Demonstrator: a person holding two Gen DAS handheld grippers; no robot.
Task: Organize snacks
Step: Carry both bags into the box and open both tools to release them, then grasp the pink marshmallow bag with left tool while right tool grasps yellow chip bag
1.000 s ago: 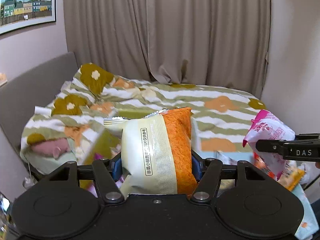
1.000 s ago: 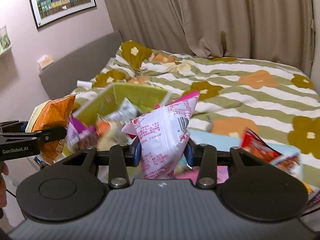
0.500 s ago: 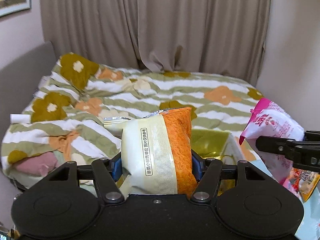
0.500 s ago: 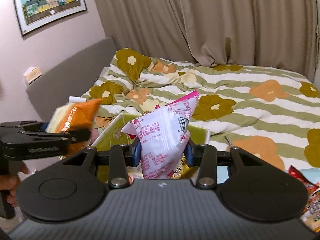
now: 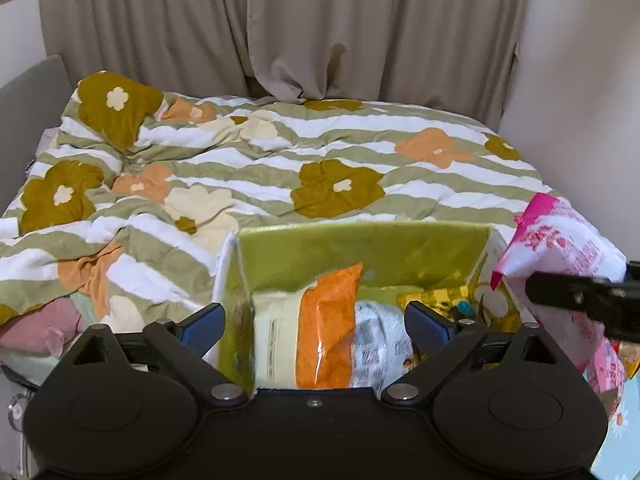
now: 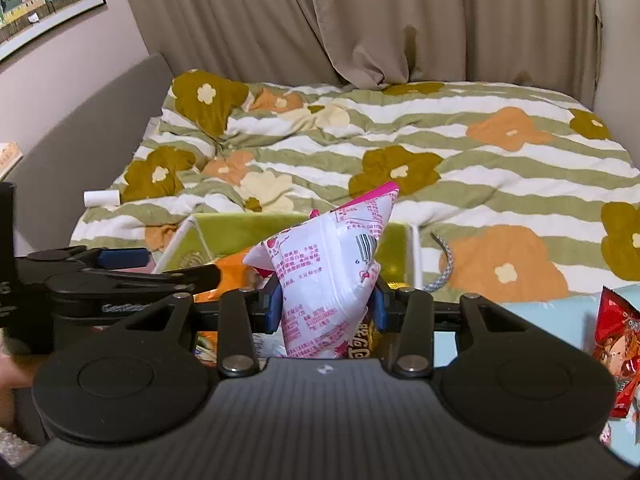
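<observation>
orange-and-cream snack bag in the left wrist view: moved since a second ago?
Yes. The orange-and-cream bag has dropped out of the left gripper, whose jaws have just been opening, and now lies low inside the green box rather than standing clamped above it.

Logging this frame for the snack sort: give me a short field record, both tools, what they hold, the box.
left tool: jaws just opened, nothing gripped
orange snack bag: released, in the box
right tool: shut on pink-and-white snack bag
green box: on the floral bedspread, already holds several packets
</observation>
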